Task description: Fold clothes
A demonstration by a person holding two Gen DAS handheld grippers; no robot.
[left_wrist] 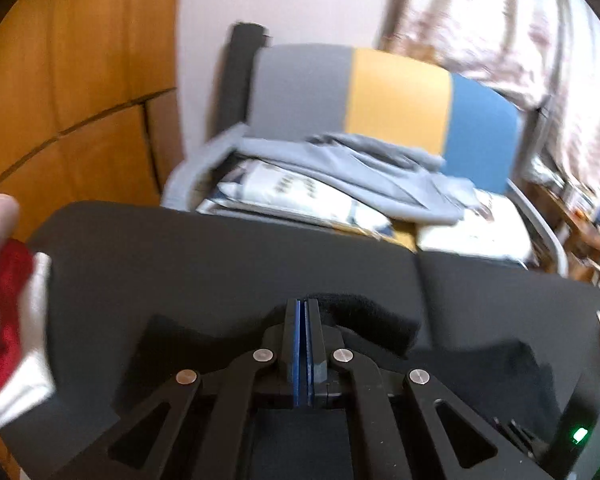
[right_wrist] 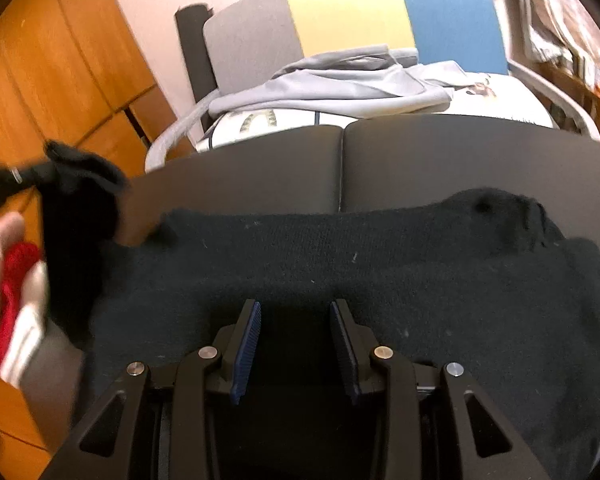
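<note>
A black knit garment (right_wrist: 340, 272) lies spread across the dark grey table (right_wrist: 260, 160). My right gripper (right_wrist: 296, 312) hovers just over its near part, open, with nothing pinched between the blue pads. At the left edge of the right wrist view, my left gripper (right_wrist: 32, 174) holds up a flap of the same black garment, which hangs down from it. In the left wrist view, the left gripper (left_wrist: 304, 306) has its blue pads pressed together, and black knit cloth (left_wrist: 372, 320) bunches around the fingertips above the table (left_wrist: 220, 260).
Behind the table stands a chair (left_wrist: 400, 100) with a grey, yellow and blue back, and a grey garment (left_wrist: 360, 176) and white printed clothes are piled on its seat. Wooden cupboards (left_wrist: 80, 80) fill the left. A hand with a red and white cuff (right_wrist: 16, 280) is at the left edge.
</note>
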